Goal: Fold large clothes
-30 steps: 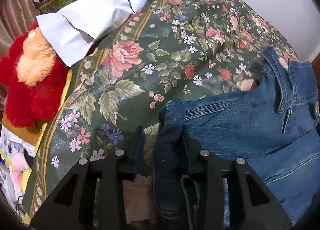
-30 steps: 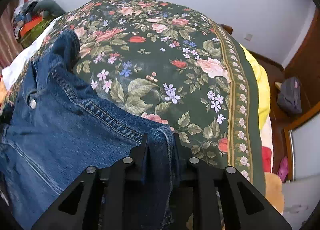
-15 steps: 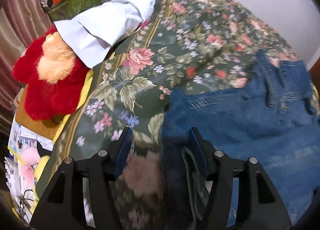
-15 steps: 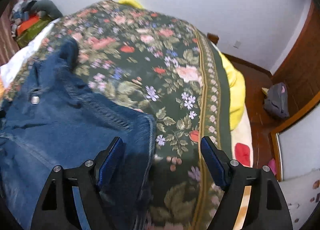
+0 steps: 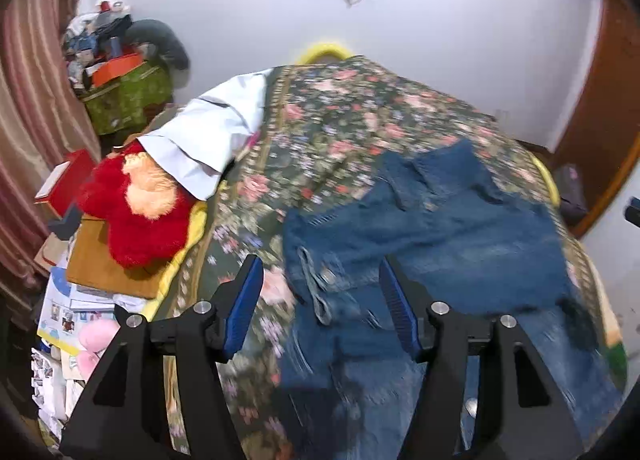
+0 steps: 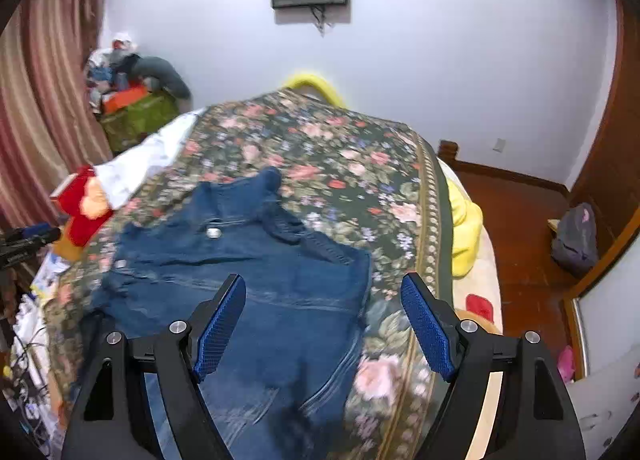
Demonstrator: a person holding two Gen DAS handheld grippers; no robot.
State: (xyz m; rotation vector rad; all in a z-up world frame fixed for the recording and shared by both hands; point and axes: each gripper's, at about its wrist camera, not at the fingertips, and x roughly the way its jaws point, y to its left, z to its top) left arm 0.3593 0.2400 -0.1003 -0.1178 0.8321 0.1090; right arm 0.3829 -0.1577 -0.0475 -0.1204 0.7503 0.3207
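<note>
A blue denim garment [image 5: 432,236] lies spread on a floral bedspread [image 5: 340,131], collar end toward the far side. It also shows in the right wrist view [image 6: 248,280], with a metal button near its collar. My left gripper [image 5: 320,304] is open and empty, raised above the garment's near left part. My right gripper [image 6: 324,324] is open and empty, raised above the garment's near right edge. Neither gripper touches the cloth.
A white cloth [image 5: 212,135] and a red plush toy [image 5: 136,207] lie at the bed's left edge. Cluttered boxes [image 5: 120,91] stand by the curtain. A yellow blanket [image 6: 464,227] hangs off the right side, above a wooden floor with a bag [image 6: 576,236].
Both grippers were shut on the denim's near corners, then opened and let go. They have lifted up and back, so the garment now lies flat and more of the room shows.
</note>
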